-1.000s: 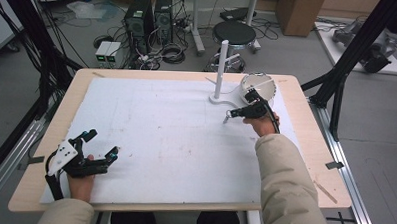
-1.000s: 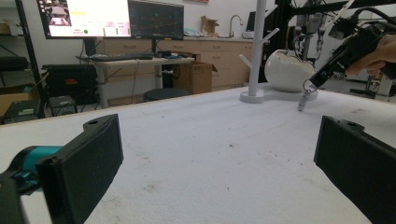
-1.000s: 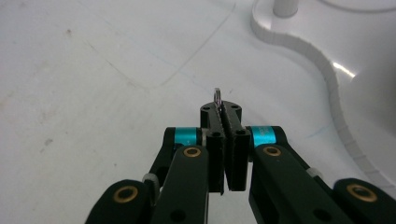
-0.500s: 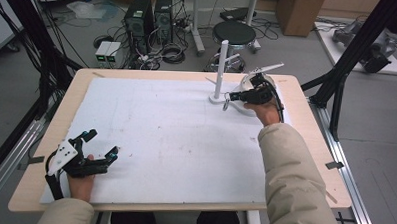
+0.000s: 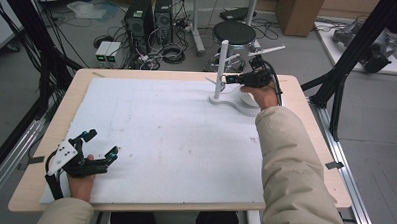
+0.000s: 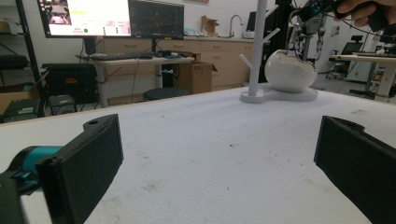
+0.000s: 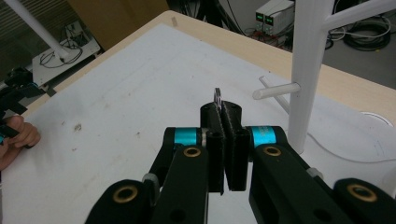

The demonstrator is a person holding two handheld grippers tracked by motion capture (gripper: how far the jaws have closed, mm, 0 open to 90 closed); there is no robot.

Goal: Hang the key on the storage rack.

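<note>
Silver metal ring (image 7: 217,96), thin, pinched edge-on between my right gripper (image 7: 226,122) pads; the jaws are pressed together on it and just a small arc pokes out above the tips. I can't tell if more hangs off it.

In the high view the right gripper (image 5: 236,79) sits at the far right of the table, raised beside the white branched peg stand (image 5: 221,68), jaws pointing left toward the post. In the right gripper view the stand's upright post (image 7: 310,70) is to the right of the jaws, and a short white peg (image 7: 276,90) sticks out from it toward the jaws, its rounded end near the ring, slightly right and beyond it. Ring and peg are apart, not touching.

Key relation: the peg's long axis runs roughly sideways across that view, and the ring stands upright and edge-on to the camera. My guess is the ring goes onto that peg, so the opening has to face the peg's end before I slide it on.

White egg-shaped bowl (image 6: 289,71) sits on the stand's base, just beside the post.

Left gripper (image 5: 97,149) rests low at the near left corner of the white table cover (image 5: 160,140), jaws wide apart, holding nothing, well apart from the stand. The right hand is the nearer one by far.
</note>
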